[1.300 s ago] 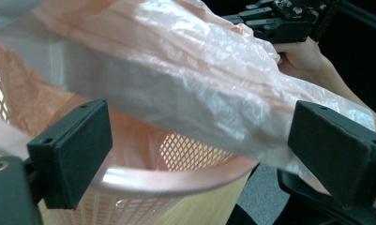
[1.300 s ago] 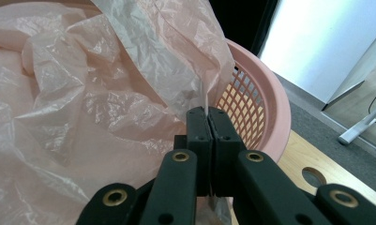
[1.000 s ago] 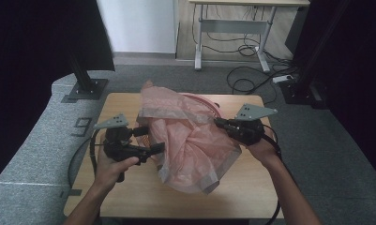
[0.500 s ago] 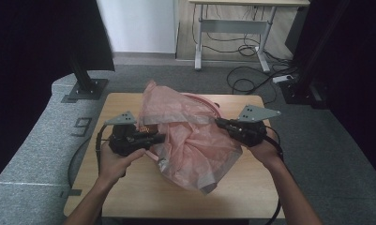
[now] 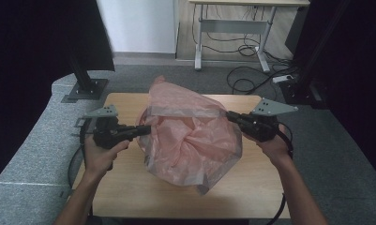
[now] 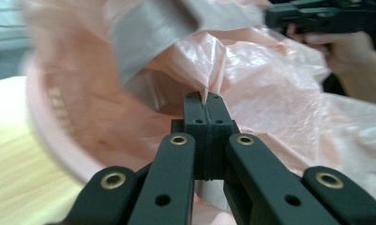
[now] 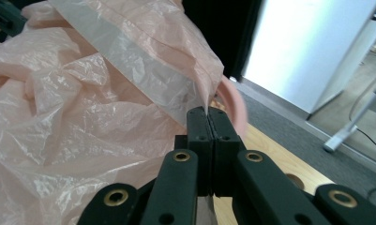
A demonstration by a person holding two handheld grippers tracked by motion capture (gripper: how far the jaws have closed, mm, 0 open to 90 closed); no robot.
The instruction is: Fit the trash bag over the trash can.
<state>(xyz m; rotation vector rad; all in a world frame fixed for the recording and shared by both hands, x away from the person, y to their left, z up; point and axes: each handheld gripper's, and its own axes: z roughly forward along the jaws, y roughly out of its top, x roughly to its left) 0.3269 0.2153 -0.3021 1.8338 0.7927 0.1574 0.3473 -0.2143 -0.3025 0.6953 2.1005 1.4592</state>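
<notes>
Both claws pinch the pink bag's (image 5: 190, 140) rim: left claw (image 5: 147, 130) just closed, right claw (image 5: 229, 115) clamped. Bag mid-bench (image 5: 129, 187); near edge and corners free.

Left gripper (image 5: 146, 130) jaws newly on bag (image 5: 190, 140)

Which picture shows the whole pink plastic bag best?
The high view: it shows the whole pink plastic bag spread above the table, with the left gripper and right gripper pinching opposite sides. Each gripper view shows just crinkled film pinched in shut jaws.
</notes>
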